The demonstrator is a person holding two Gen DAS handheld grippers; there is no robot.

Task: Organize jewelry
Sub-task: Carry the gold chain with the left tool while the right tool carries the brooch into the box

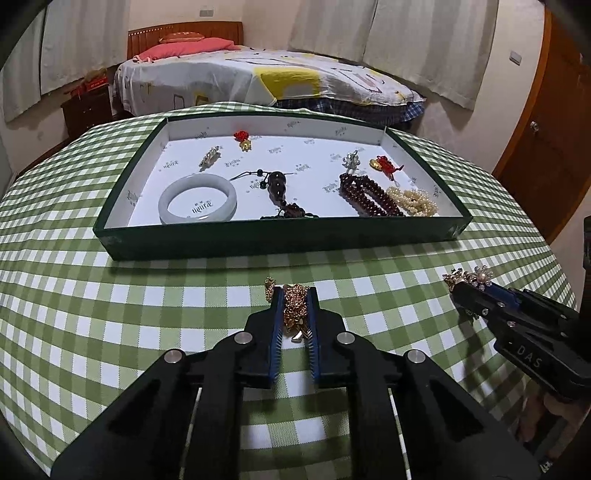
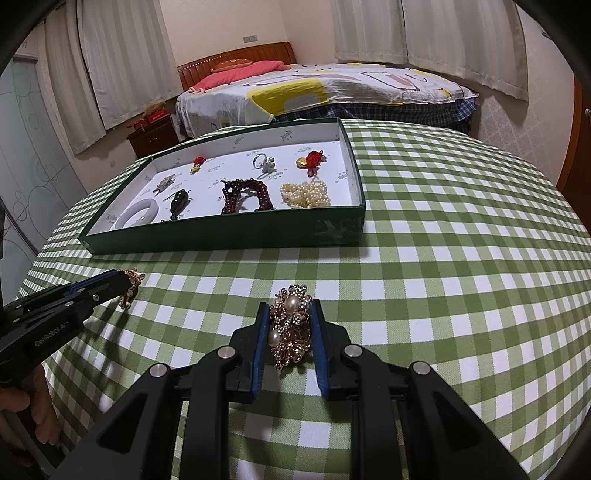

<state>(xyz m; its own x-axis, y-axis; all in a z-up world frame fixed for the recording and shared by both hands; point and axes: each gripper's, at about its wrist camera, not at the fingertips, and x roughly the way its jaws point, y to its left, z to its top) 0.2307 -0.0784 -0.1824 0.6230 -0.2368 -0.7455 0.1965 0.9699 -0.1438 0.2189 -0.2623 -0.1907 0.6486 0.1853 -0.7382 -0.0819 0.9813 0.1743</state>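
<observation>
On the table just short of the box (image 1: 280, 243), left gripper (image 1: 295, 295) pinches a gold brooch (image 1: 295, 310), right gripper (image 2: 290, 310) a pearl brooch (image 2: 290, 325). Risk: edge-on grips, either could twist free during the lift. Both angle down, side by side.

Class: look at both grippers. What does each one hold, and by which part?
Left gripper: the gold brooch, pinched across its middle. Right gripper: the pearl flower brooch, clamped by its two sides between the fingers.

A bed (image 1: 266, 74) with a wooden headboard (image 1: 184, 35) stands before pale curtains (image 1: 424, 40), a dark nightstand (image 1: 86, 107) beside it.
</observation>
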